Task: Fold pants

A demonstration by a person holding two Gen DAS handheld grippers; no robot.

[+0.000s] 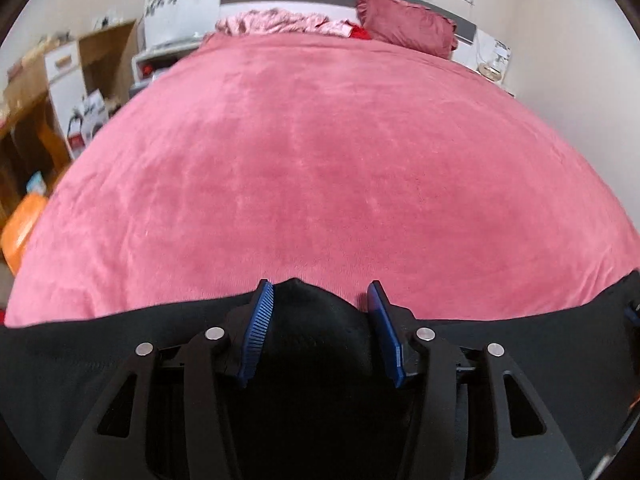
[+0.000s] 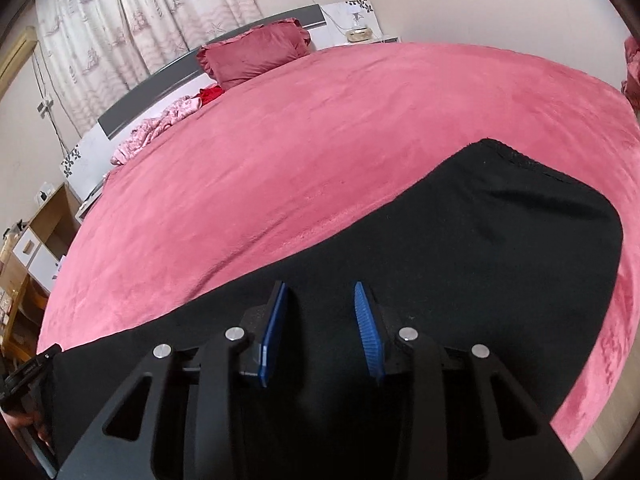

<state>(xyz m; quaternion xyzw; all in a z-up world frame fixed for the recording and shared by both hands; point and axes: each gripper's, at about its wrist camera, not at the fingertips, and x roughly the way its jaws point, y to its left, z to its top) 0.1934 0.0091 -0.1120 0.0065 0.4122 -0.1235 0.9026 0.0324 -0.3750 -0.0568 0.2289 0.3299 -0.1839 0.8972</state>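
Black pants (image 2: pixel 480 248) lie spread on a pink bed cover (image 2: pixel 300 152), along the near edge of the bed. In the right wrist view one end of the pants reaches up to the right and shows a stitched hem. My right gripper (image 2: pixel 320 300) is open, its blue pads apart, low over the flat black cloth. In the left wrist view the pants (image 1: pixel 100 340) run as a band across the bottom. My left gripper (image 1: pixel 320 300) is open, and a raised bump of black cloth sits between its blue pads (image 1: pixel 258 328). The pads do not pinch it.
A dark pink pillow (image 1: pixel 408 24) and crumpled pink and red bedding (image 1: pixel 280 22) lie at the headboard. Wooden shelves and boxes (image 1: pixel 60 92) stand left of the bed. A nightstand with a lamp (image 2: pixel 360 30) is at the far right corner. The pink cover (image 1: pixel 320 160) stretches beyond the pants.
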